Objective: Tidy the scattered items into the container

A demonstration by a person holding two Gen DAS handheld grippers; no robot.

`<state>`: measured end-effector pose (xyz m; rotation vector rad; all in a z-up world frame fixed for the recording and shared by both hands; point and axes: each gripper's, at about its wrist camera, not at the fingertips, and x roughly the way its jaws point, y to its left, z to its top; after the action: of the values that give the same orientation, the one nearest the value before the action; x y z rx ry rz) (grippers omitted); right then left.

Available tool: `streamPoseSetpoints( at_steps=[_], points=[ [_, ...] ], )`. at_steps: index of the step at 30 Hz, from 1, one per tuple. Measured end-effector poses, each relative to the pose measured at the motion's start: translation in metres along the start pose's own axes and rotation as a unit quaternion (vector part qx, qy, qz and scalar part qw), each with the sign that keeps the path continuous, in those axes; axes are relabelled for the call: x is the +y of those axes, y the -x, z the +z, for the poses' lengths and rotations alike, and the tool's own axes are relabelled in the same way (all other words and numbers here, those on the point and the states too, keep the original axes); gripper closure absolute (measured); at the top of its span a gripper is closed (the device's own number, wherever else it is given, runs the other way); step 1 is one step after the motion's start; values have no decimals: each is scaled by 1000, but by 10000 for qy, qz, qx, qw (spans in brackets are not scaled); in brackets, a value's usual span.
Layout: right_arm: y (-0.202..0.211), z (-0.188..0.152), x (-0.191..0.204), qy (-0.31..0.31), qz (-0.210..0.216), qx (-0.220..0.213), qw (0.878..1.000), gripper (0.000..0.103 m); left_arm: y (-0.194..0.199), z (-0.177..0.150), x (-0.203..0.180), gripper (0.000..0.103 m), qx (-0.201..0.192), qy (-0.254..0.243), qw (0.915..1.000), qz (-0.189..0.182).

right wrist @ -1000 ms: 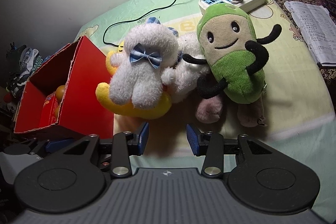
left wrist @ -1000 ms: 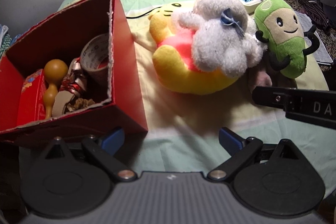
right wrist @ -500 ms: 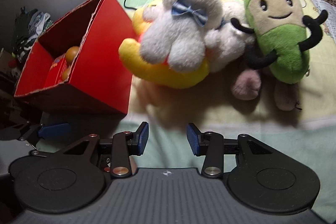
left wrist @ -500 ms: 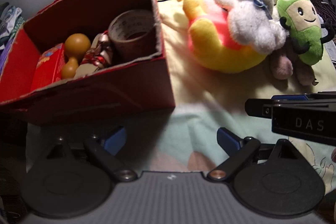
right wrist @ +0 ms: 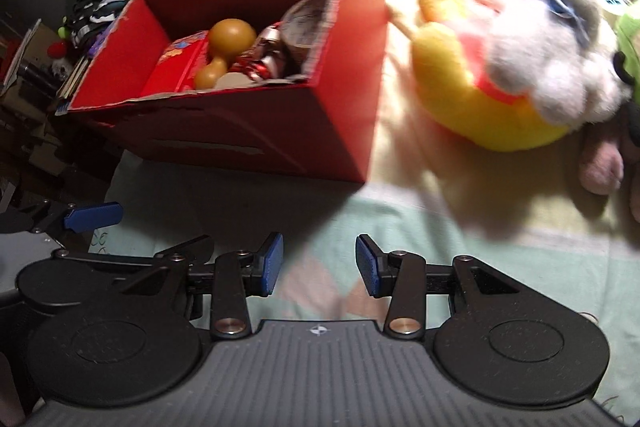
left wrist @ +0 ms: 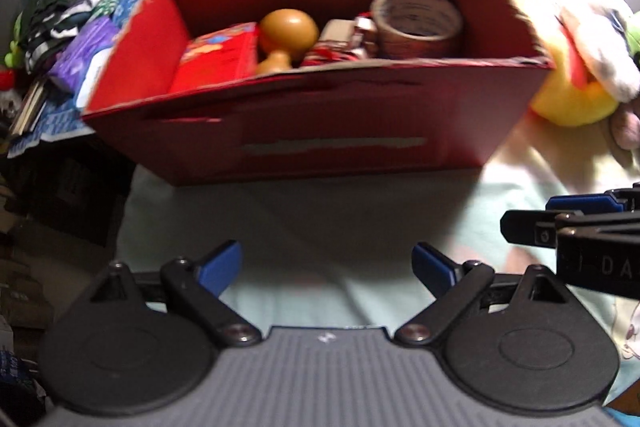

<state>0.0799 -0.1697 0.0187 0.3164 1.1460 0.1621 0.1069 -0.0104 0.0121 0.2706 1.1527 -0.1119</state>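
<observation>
A: Where's the red box (left wrist: pixel 328 131) sitting?

B: On the bed (left wrist: pixel 320 227), straight ahead of the left gripper (left wrist: pixel 326 263), holding a tape roll (left wrist: pixel 416 23), a wooden gourd (left wrist: pixel 286 37) and a red packet (left wrist: pixel 218 61)

A: And the grippers?

B: Left spread wide and empty; right gripper (right wrist: pixel 318 263) partly open, empty too, with the box ahead to its left and the plush toys (right wrist: pixel 516 67) heaped ahead to its right, beside the box
</observation>
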Motion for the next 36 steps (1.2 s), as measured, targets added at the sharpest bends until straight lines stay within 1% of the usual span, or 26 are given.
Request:
streamPoseSetpoints(
  at_steps=[5,7,13,17,21,25,29,34,36],
  points=[
    [-7,10,29,118,-30,-60,9999,59,3,2,31,11,-75,13,10000,8],
    [-7,13,39,133,25,-90,9999,59,4,5,42,11,-95,18,10000,-9],
    [-7,23,67,337,120,-319,9989,59,15,15,68,11,-252,-41,9997,2],
    [-4,35,78,250,210,-394,9987,59,24,27,82,10,-380,-146,9992,-12],
    [4,51,86,49,372,-385,9986,59,33,40,92,10,-371,-305,9988,-131],
    [11,59,98,104,193,-342,9992,59,39,48,97,9,-415,-484,9980,-32],
    [22,67,104,174,210,-589,9979,59,47,58,105,9,-529,-498,9973,-64],
    [33,86,106,106,152,-1054,9943,58,59,77,110,8,-962,-474,9942,21],
    [36,93,106,58,36,-1268,9919,56,63,85,111,7,-1158,-419,9924,-2]
  ],
)
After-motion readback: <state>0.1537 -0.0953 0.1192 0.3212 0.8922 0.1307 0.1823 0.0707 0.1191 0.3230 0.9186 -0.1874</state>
